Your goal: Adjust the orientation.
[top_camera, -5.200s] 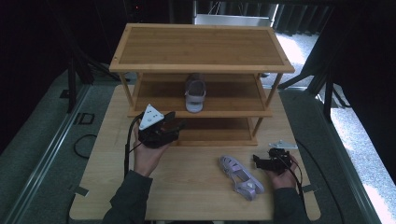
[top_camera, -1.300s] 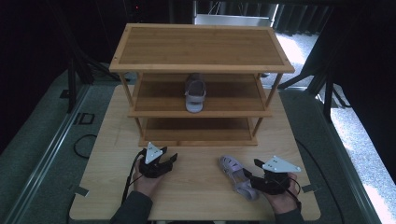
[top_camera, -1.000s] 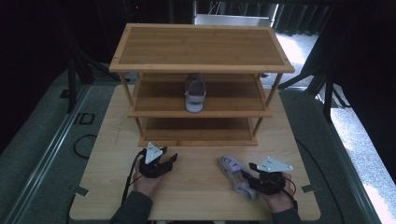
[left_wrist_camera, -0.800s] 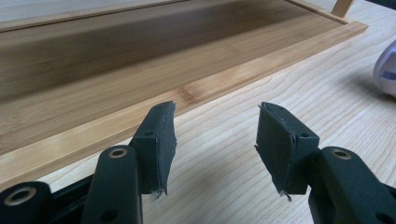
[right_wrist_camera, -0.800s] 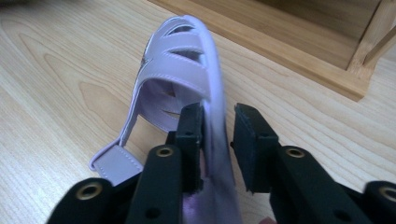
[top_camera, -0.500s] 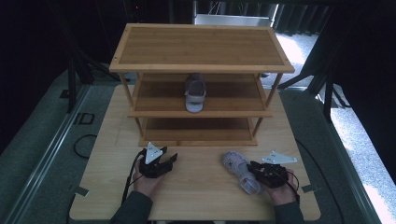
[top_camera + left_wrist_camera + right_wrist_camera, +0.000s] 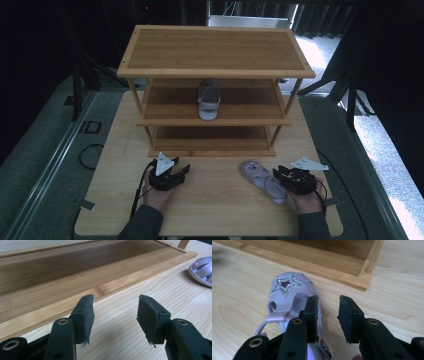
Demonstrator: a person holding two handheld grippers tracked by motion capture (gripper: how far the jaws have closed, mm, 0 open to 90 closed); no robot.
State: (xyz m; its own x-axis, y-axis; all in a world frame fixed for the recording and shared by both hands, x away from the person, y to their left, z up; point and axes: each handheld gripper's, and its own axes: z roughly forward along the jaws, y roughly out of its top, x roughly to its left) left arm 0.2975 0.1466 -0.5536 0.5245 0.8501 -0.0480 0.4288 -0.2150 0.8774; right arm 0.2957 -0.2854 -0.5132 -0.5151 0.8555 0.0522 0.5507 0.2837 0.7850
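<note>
Right gripper (image 7: pixel 327 320) half open at lilac star-trimmed sandal (image 7: pixel 287 290); high view adds second sandal (image 7: pixel 209 99) shelved; left gripper (image 7: pixel 115 315) wide open, empty

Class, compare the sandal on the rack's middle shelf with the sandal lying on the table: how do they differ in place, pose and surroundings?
The shelf sandal sits raised on the rack, lined up front to back; the table sandal lies on the tabletop, angled diagonally. The shelf sandal has no claw nearby; the table sandal has the open right claw at its side. Both look like pale strapped sandals.
</note>
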